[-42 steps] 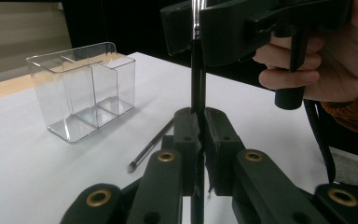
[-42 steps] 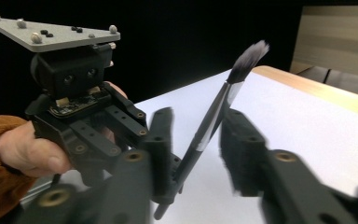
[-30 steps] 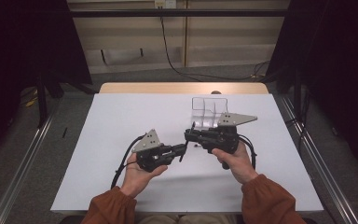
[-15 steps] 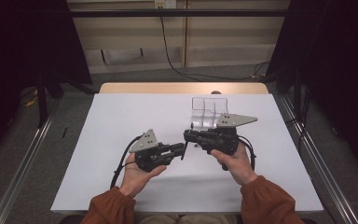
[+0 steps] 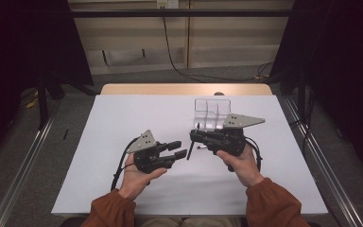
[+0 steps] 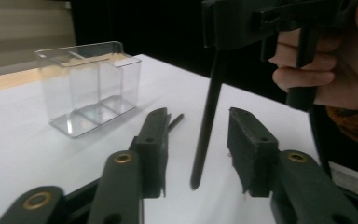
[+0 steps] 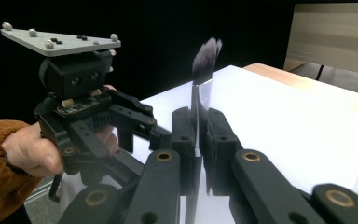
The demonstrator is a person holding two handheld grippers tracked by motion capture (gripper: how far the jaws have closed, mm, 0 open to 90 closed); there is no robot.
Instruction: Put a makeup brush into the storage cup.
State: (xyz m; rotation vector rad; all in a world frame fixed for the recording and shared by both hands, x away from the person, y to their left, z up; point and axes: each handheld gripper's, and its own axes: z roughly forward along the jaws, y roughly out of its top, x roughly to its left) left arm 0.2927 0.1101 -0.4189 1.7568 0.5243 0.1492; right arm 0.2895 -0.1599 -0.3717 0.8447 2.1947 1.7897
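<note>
White covering spreads over the table in front of me, with dark curtains to either side and a pale wall beyond. Toward the far edge stands a clear plastic organizer with divided compartments, upright and touching nothing I hold. My right gripper has its jaws clenched on a makeup brush, the silver ferrule squeezed between the pads and the dark bristles rising above them. The brush's thin black handle hangs down from that grip, its tip just above the table. My left gripper has just been opening: its jaws now stand apart on either side of the handle, pads clear of it, with the handle between them but not pinched.
</note>
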